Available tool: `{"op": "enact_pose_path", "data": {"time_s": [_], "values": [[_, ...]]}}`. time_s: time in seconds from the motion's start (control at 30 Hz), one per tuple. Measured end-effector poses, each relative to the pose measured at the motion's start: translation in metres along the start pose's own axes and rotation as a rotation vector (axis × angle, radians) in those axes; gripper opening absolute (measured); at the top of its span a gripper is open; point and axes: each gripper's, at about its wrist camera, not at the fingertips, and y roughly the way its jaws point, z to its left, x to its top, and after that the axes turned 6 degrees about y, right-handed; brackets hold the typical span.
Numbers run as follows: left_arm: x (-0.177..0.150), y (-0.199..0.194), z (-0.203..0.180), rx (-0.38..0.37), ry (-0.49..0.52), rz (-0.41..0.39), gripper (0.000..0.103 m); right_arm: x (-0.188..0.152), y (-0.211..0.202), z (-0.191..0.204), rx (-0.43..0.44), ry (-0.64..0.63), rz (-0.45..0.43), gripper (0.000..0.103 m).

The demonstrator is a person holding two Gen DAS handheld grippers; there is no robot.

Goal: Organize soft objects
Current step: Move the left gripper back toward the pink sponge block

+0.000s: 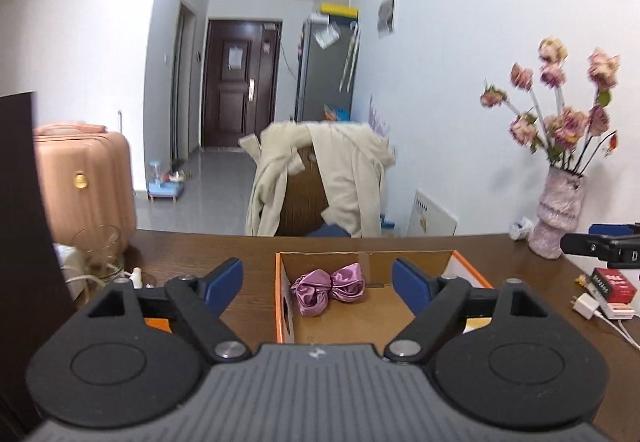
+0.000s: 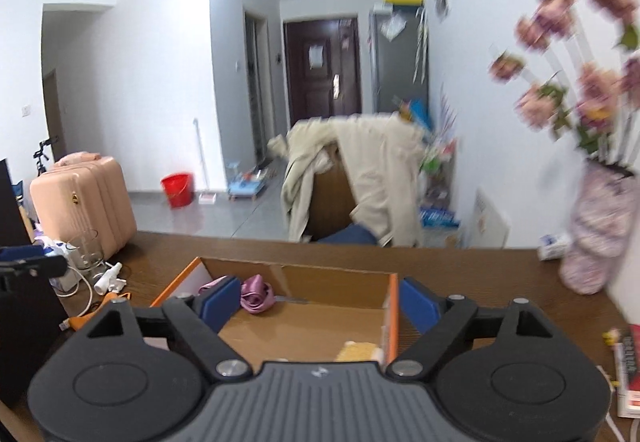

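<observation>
My left gripper (image 1: 318, 284) has its blue pads spread wide with nothing between them, and it hangs above the near end of the open cardboard box (image 1: 416, 260), pointing a little downward. My right gripper (image 2: 314, 300) is just as wide apart and just as empty, over the same box from its right side, with one pad inside the box outline and the other just past the orange-edged right wall. Inside the box, the purple satin scrunchie (image 1: 328, 288) lies crumpled on the floor near the far left corner, close to the left wall, clear of both sets of pads. In the right wrist view I also see a yellow fuzzy thing (image 2: 358, 352) on the box floor at the near right corner, half hidden by the gripper body; I cannot tell what it is. The box sits on a dark wooden table (image 1: 500, 262). To the left on the table stand a clear glass (image 1: 98, 248) and a small white bottle (image 2: 109, 278) among white cables. To the right, by the wall, a pink vase (image 1: 560, 213) holds dried pink flowers (image 1: 560, 101), with a red box (image 1: 614, 285) and a white charger (image 1: 585, 305) nearer me. Beyond the table, a beige coat (image 1: 340, 177) is draped over a chair, and a pink suitcase (image 1: 86, 177) stands on the floor at left.
</observation>
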Motion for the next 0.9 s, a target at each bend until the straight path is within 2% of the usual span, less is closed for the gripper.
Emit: {"op": "enact_pose_path", "data": {"time_s": [0.17, 0.23, 0.33, 0.43, 0.53, 0.63, 0.77, 0.9], "values": [[-0.043, -0.059, -0.013, 0.028, -0.02, -0.06, 0.097, -0.046, -0.053, 0.0, -0.037, -0.041, -0.085, 0.087], [-0.064, -0.082, -0.018, 0.021, -0.011, -0.089, 0.1, -0.069, -0.071, 0.003, -0.03, -0.046, -0.096, 0.088], [-0.092, -0.105, -0.026, 0.003, 0.004, -0.09, 0.103, -0.108, -0.1, 0.009, -0.02, -0.043, -0.094, 0.096], [-0.116, -0.12, -0.033, -0.026, 0.042, -0.087, 0.103, -0.145, -0.121, 0.018, -0.001, -0.02, -0.083, 0.097], [-0.135, -0.121, -0.036, -0.039, 0.013, -0.053, 0.103, -0.184, -0.137, 0.027, 0.052, 0.003, -0.075, 0.097], [-0.148, -0.117, -0.04, -0.044, 0.033, -0.009, 0.103, -0.212, -0.141, 0.04, 0.08, -0.04, -0.037, 0.097], [-0.154, -0.114, -0.041, -0.037, 0.025, 0.016, 0.103, -0.228, -0.14, 0.046, 0.101, -0.048, -0.013, 0.097], [-0.154, -0.106, -0.044, -0.043, 0.036, 0.023, 0.103, -0.233, -0.134, 0.039, 0.053, -0.013, -0.003, 0.097]]}}
